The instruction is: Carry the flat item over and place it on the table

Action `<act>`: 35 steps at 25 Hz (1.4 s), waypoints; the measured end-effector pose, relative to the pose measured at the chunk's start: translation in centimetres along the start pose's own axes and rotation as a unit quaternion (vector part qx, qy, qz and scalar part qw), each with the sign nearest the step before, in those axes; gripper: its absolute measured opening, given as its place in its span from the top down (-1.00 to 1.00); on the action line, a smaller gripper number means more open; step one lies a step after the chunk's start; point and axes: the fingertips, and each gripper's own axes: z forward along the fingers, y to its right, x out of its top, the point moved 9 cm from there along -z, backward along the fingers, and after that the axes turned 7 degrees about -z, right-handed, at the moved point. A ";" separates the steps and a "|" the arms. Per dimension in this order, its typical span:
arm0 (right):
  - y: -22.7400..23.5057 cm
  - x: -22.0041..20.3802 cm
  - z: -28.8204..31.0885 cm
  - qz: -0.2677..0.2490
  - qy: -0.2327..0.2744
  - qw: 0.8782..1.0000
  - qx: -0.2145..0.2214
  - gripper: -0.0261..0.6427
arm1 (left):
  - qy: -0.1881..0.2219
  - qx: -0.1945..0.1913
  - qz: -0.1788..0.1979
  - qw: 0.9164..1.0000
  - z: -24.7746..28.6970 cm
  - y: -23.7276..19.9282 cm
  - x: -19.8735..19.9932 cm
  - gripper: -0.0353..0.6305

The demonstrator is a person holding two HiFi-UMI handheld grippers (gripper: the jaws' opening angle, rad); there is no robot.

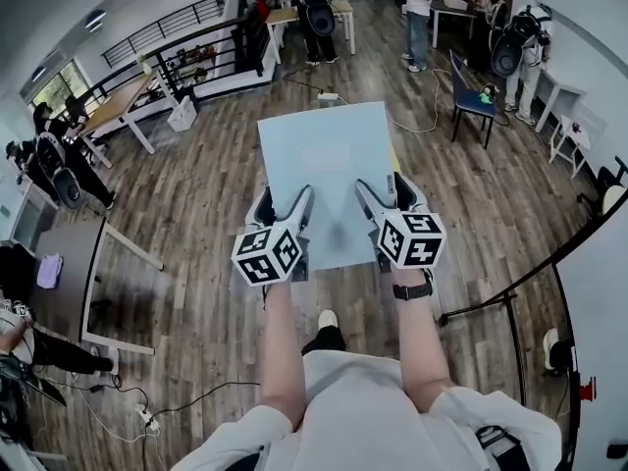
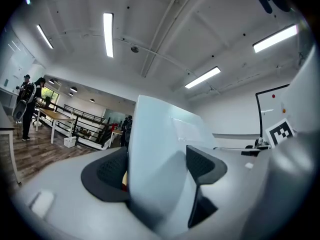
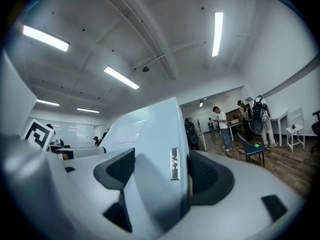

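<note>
Left tongs [image 1: 285, 204] and right tongs [image 1: 385, 189] both clamp the flat panel [image 1: 324, 155] at its near edge, above the floor [image 1: 196, 204]. Keep it level, with both grips matched and no twist between them.

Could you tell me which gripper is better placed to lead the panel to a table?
Left, probably: the left gripper and right gripper both clamp the flat panel at its near edge, but the nearest grey table lies on the left.
</note>
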 end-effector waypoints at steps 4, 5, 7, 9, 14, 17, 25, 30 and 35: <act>1.7 -0.5 3.1 -0.002 0.004 1.000 -0.008 -0.07 | 0.000 -0.007 0.002 1.000 3.8 -1.3 -0.1 -0.22; 2.2 -0.6 4.1 -0.005 0.005 1.000 -0.012 -0.07 | 0.000 -0.010 0.002 1.000 5.1 -1.6 -0.1 -0.22; 3.4 -0.5 6.4 -0.010 0.005 1.000 -0.021 -0.07 | -0.001 -0.018 0.001 1.000 8.0 -2.5 0.1 -0.22; 4.5 -0.3 9.3 -0.013 0.005 0.999 -0.030 -0.07 | -0.002 -0.026 -0.001 1.000 11.1 -3.6 0.7 -0.22; 6.6 0.7 17.5 -0.017 -0.001 0.999 -0.049 -0.07 | -0.010 -0.040 -0.005 0.999 19.3 -7.6 3.0 -0.22; 7.8 1.2 22.0 -0.022 -0.003 0.998 -0.057 -0.07 | -0.012 -0.048 -0.009 0.999 23.8 -9.8 4.1 -0.22; 9.8 1.4 32.5 -0.020 -0.012 0.998 -0.064 -0.08 | -0.016 -0.053 -0.007 0.998 32.9 -15.4 6.2 -0.22; 10.3 0.7 37.7 -0.013 -0.026 0.998 -0.054 -0.08 | -0.021 -0.040 -0.009 0.999 36.2 -18.7 6.5 -0.22; 9.9 -1.1 40.7 -0.005 -0.048 0.997 -0.052 -0.08 | -0.040 -0.025 -0.015 0.999 37.8 -21.4 5.5 -0.22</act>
